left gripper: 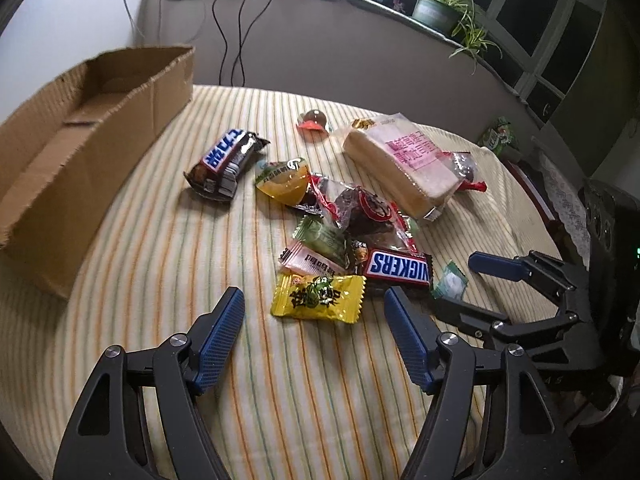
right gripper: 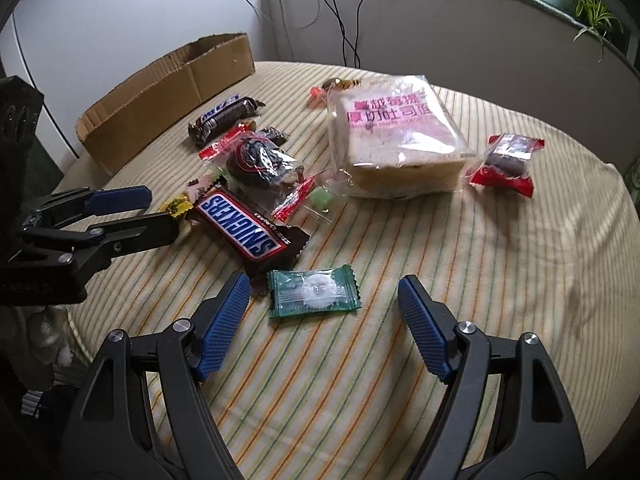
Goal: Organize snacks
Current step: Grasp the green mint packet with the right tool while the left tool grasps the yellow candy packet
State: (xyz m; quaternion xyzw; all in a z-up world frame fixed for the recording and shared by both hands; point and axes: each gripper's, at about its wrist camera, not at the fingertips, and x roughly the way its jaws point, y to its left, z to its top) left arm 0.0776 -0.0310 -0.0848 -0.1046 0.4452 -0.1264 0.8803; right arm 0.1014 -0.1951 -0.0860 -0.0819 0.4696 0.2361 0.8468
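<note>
Snacks lie on a striped tablecloth [left gripper: 160, 280]. My left gripper [left gripper: 314, 296] is open just above and astride a yellow candy [left gripper: 320, 296], without touching it. My right gripper [right gripper: 324, 282] is open over a green mint candy [right gripper: 314, 294], its pads clear of the wrapper. Between the two lies a Snickers bar [right gripper: 240, 224]. Further back are a second Snickers bar [left gripper: 226, 160], a jelly cup [left gripper: 284, 180], a red-wrapped cake [left gripper: 360, 208], a pink candy [left gripper: 308, 260] and bagged toast bread [right gripper: 396, 136]. An open cardboard box [left gripper: 80, 152] stands at the left.
A small red-wrapped cake [right gripper: 506, 164] lies right of the bread. Behind the table a grey ledge carries a potted plant [left gripper: 440, 4], with cables [left gripper: 224, 20] hanging down the wall. The round table's edge curves close on the right [right gripper: 616, 184].
</note>
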